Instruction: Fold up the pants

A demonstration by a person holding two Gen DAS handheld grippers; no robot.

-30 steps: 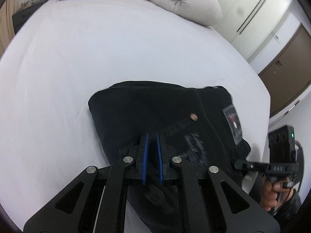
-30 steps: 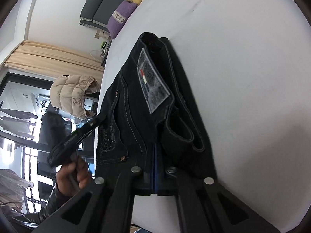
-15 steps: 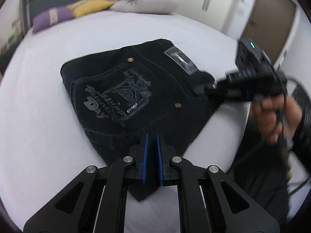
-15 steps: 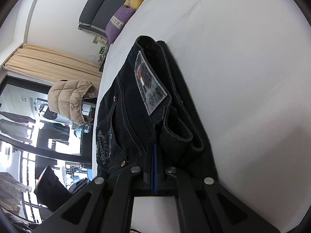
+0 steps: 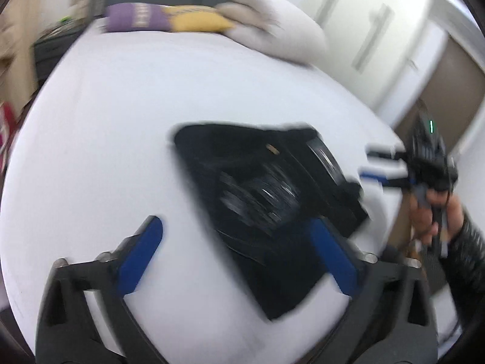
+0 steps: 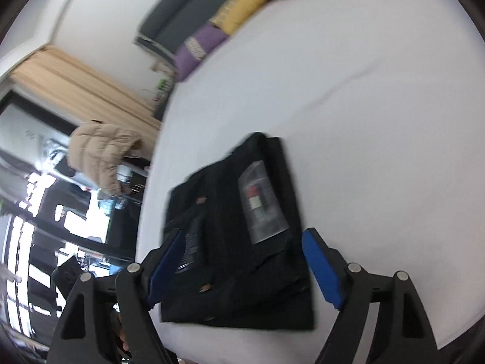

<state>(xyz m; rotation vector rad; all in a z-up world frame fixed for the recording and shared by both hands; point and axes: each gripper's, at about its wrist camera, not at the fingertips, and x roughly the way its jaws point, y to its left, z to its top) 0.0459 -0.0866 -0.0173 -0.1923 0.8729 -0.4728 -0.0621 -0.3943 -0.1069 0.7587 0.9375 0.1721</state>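
Observation:
The black pants point(image 5: 266, 194) lie folded into a compact rectangle on the white bed point(image 5: 121, 127); a grey label patch and rivets face up. They also show in the right wrist view point(image 6: 239, 242). My left gripper point(image 5: 236, 254) is open, lifted above the near edge of the pants, holding nothing. My right gripper point(image 6: 242, 261) is open and empty, raised over the near end of the pants. It also shows in the left wrist view point(image 5: 382, 163), at the right beside the pants, held in a hand. Both views are motion-blurred.
Purple point(image 5: 136, 22) and yellow point(image 5: 197, 22) cushions and a white pillow point(image 5: 272, 36) lie at the bed's head. White wardrobe doors point(image 5: 363, 36) and a brown door stand to the right. A beige jacket point(image 6: 103, 154) and curtains are beside the bed.
Both grippers have opened and let go of the pants, then pulled back and up. The folded pants stay lying on the bed.

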